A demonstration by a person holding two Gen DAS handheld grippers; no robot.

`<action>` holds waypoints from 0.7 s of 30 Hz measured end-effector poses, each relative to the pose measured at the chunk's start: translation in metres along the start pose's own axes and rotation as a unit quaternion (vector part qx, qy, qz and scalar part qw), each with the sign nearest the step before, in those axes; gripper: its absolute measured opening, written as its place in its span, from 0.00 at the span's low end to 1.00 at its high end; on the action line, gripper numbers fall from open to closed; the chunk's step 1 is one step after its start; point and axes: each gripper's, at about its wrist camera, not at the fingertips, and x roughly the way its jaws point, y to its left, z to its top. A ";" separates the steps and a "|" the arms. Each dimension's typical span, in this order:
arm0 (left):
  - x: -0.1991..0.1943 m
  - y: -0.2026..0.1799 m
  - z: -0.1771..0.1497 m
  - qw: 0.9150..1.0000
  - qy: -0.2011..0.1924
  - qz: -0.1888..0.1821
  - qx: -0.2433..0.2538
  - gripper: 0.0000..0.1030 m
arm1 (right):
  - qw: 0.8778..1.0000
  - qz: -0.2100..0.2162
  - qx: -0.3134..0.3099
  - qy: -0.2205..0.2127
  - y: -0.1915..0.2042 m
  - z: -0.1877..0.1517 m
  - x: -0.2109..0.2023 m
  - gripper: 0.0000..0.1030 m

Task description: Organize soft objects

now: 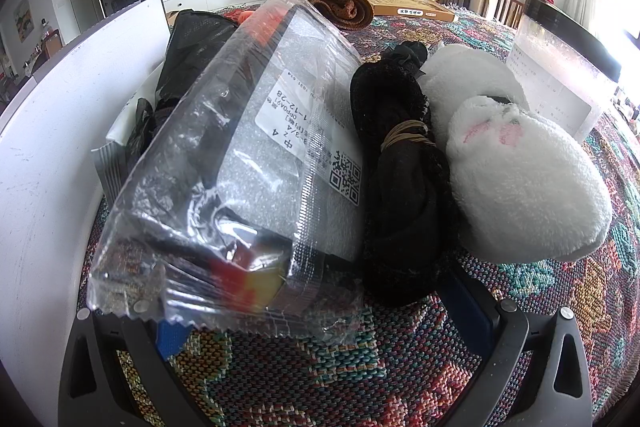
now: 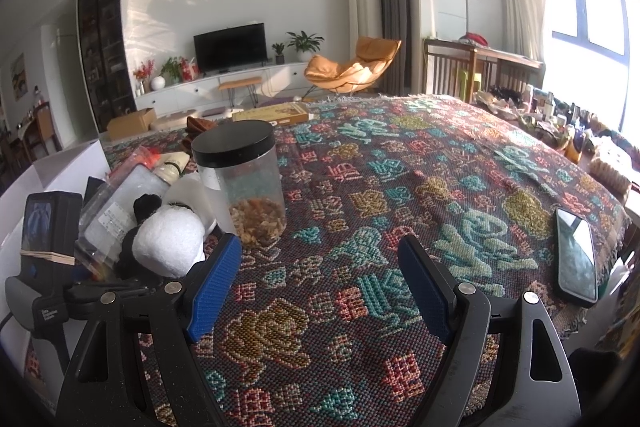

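Our left gripper spreads wide around the plastic-wrapped package and black bundle, framing a grasp; our right gripper waits released, holding nothing.

Black-lidded jar, phone, flat box, television

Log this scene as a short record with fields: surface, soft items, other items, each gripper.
surface: patterned woven cloth
soft items: white plush touching black bundle tied with a rubber band; brown knit farther back
other items: clear bag leaning on white box; jar with black lid; phone near cloth edge
left gripper: open, fingers low before bag and bundle, holding nothing
right gripper: open, above bare cloth
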 end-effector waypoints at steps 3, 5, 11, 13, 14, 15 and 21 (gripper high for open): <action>0.000 0.000 0.000 1.000 0.000 0.000 0.000 1.00 | 1.000 -0.007 -0.010 0.003 0.000 -0.001 0.001 0.81; -0.001 0.000 -0.002 1.000 0.000 0.000 0.000 1.00 | 1.000 -0.009 -0.015 0.003 -0.002 -0.001 0.003 0.81; -0.001 0.000 -0.002 1.000 0.000 0.000 0.000 1.00 | 1.000 -0.011 -0.018 0.003 -0.003 -0.001 0.003 0.81; -0.001 0.000 -0.001 1.000 0.000 0.000 0.000 1.00 | 1.000 -0.012 -0.019 0.004 -0.001 -0.002 0.002 0.81; -0.001 0.000 -0.002 1.000 0.000 0.000 0.000 1.00 | 1.000 -0.012 -0.020 0.003 -0.003 -0.001 0.003 0.81; 0.000 0.000 -0.001 1.000 0.000 0.000 0.000 1.00 | 1.000 -0.012 -0.020 0.003 -0.003 -0.001 0.003 0.81; 0.000 0.000 -0.001 1.000 0.000 0.000 0.000 1.00 | 1.000 -0.012 -0.020 0.003 -0.005 0.000 0.003 0.81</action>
